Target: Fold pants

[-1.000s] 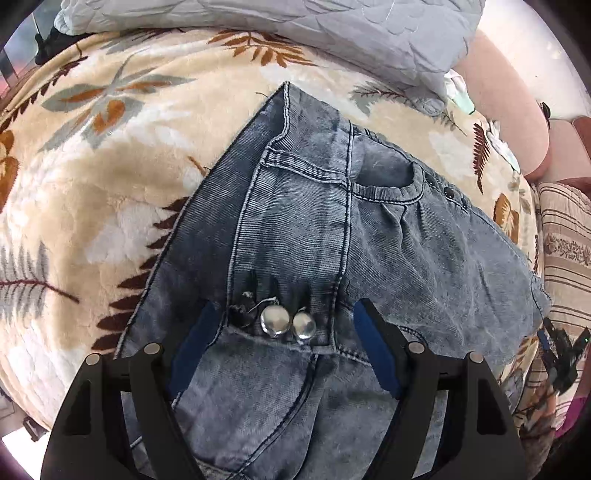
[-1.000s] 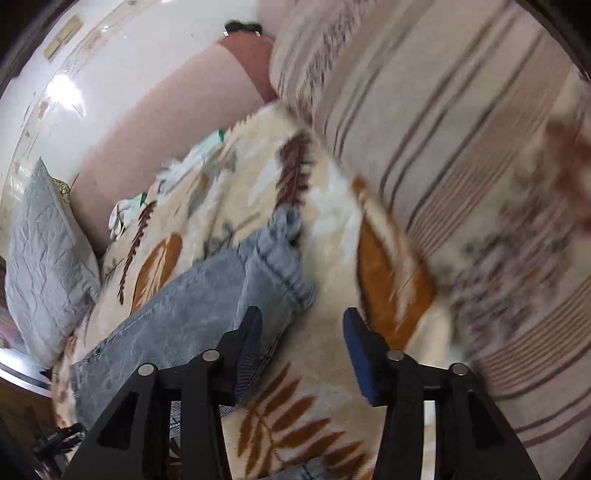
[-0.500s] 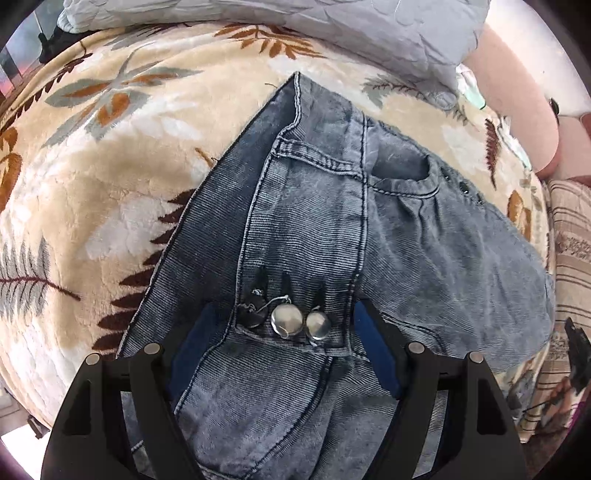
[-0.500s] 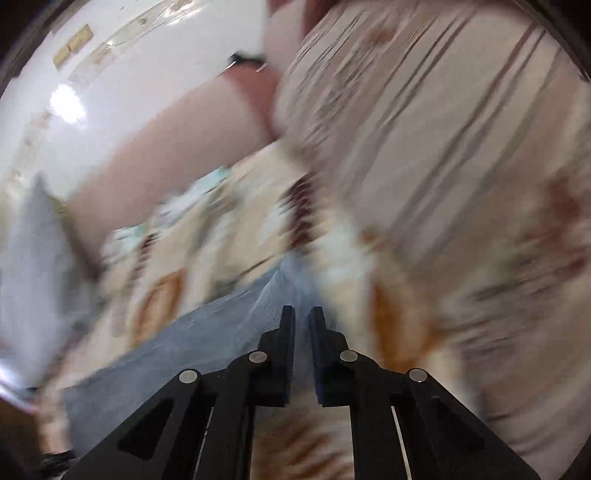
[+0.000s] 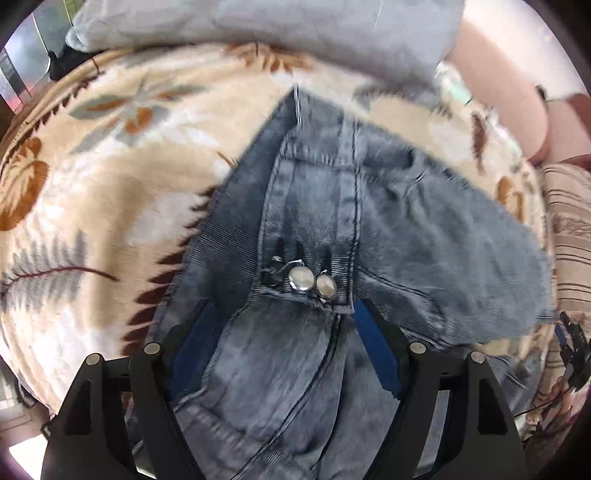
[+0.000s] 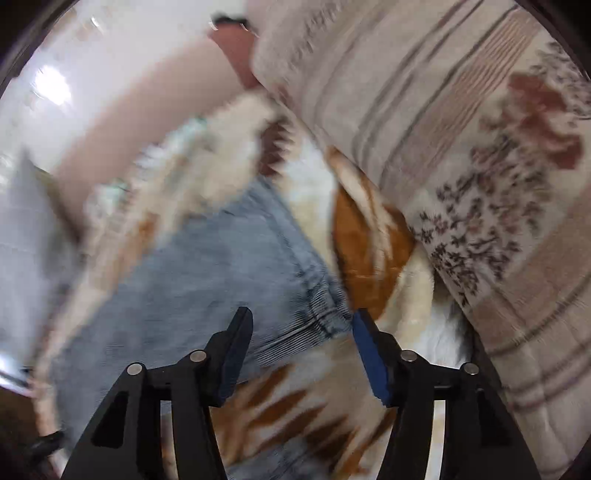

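Observation:
Grey-blue denim pants (image 5: 314, 229) lie on a cream blanket (image 5: 110, 184) with a leaf pattern. Their waistband with two silver buttons (image 5: 310, 282) sits just ahead of my left gripper (image 5: 284, 343), which is open with its blue pads on either side of the fly area. In the right wrist view the leg hem (image 6: 317, 310) of the pants (image 6: 207, 266) lies between the fingers of my right gripper (image 6: 301, 332), which is open. The view is blurred.
A grey quilted pillow (image 5: 258, 26) lies at the far edge of the blanket. A striped floral cushion (image 6: 461, 166) stands right of the pants hem. A pink padded edge (image 5: 498, 92) runs along the back right.
My right gripper went from open to shut and is open again, now low over the leg hem. The left gripper has crept forward towards the buttoned waistband.

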Action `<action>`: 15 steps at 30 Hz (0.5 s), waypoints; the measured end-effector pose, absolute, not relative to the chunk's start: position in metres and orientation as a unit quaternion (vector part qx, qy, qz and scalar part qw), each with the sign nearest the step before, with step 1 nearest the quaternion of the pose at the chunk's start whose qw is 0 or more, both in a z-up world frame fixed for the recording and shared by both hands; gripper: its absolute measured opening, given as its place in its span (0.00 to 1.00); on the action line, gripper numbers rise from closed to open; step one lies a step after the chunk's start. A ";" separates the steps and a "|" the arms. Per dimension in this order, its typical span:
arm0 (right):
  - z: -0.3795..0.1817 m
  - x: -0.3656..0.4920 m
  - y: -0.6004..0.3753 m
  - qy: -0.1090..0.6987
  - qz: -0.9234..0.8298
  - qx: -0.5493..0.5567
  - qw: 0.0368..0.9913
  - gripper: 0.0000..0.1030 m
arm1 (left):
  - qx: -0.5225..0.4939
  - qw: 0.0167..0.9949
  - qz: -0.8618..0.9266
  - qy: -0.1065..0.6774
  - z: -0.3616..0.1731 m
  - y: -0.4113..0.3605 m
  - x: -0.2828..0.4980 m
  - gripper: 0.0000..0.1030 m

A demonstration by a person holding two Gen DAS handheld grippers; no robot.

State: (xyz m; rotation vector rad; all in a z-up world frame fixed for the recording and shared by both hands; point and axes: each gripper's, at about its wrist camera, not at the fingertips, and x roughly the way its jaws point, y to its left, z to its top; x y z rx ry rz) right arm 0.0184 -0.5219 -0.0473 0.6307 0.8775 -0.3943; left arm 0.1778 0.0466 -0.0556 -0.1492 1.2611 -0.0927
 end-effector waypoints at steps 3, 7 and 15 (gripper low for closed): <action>-0.038 -0.007 -0.508 0.447 -0.135 0.266 0.844 0.68 | -0.075 0.814 -0.081 0.571 -0.039 0.064 0.159 0.77; -0.062 -0.026 -0.490 0.492 -0.126 0.249 0.825 0.68 | -0.101 0.782 -0.114 0.605 -0.058 0.073 0.144 0.79; -0.046 -0.050 -0.467 0.458 -0.158 0.178 0.856 0.02 | -0.097 0.783 -0.105 0.606 -0.064 0.070 0.104 0.79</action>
